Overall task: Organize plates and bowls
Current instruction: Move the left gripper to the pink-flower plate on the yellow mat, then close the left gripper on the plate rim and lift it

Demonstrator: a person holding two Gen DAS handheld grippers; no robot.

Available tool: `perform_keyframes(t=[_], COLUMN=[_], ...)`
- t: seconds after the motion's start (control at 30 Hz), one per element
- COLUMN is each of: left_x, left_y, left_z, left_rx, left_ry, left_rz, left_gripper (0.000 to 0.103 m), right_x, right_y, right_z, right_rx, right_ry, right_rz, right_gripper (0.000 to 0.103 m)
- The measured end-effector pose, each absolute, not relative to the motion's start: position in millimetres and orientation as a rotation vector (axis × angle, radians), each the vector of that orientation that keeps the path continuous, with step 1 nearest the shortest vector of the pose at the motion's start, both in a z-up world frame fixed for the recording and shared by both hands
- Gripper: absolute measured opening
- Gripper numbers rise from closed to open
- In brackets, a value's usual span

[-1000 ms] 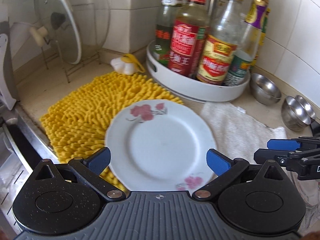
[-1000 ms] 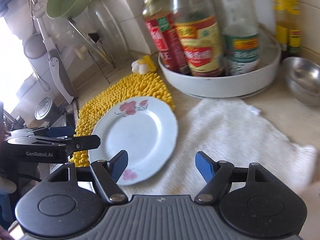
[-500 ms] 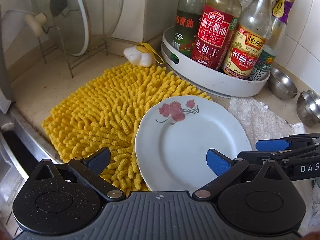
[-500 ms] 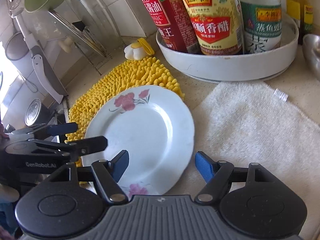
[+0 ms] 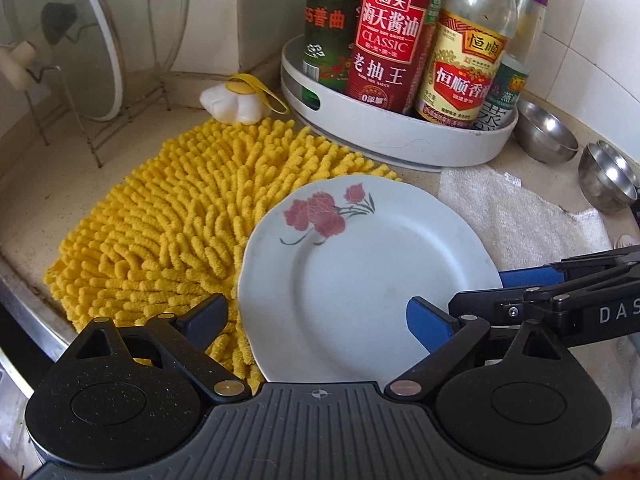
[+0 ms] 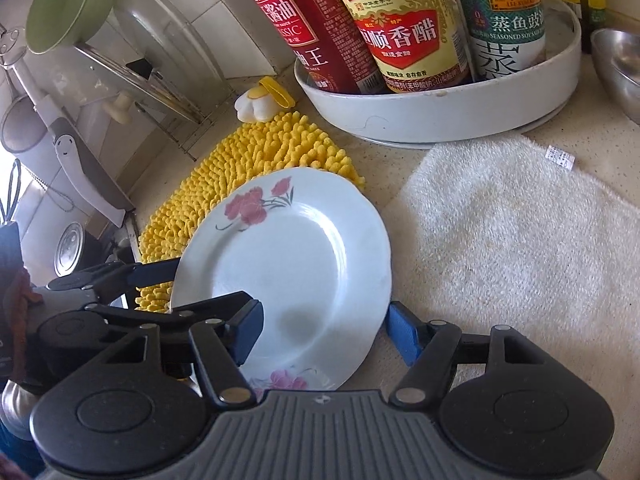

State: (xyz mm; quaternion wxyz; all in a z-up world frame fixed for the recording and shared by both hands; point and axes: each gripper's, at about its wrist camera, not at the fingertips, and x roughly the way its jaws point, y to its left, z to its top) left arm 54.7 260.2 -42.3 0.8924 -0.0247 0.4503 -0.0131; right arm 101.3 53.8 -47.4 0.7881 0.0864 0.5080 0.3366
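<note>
One plate, three steel bowls.

the left gripper has a ribbed dark grey housing flanked by two speckled black round discs, with black triangular linkage arms joined by silver pivot pins and ending in blue pads. the right gripper is built the same way, with a small crosshair mark at the centre of its ribbed housing. seen side-on from the left wrist camera, its black arm carries small screws and white letters reading "das".
</note>
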Motion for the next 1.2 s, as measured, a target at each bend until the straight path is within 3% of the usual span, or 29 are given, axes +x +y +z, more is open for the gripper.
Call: perform_keyframes(t=[0.53, 1.2], left_x=[66, 60], left_y=[261, 229], left_z=[-55, -32], left_rx=[0.016, 0.024], left_ry=[0.961, 0.918], left_rz=[-0.079, -0.082], left_gripper=[0.100, 0.097], right_x=[102, 86], right_y=[54, 1], right_z=[-47, -19], right_rx=[0.197, 0.210], right_ry=[1.093, 1.019], right_rz=[0.715, 0.699], right_gripper=[0.068, 0.068])
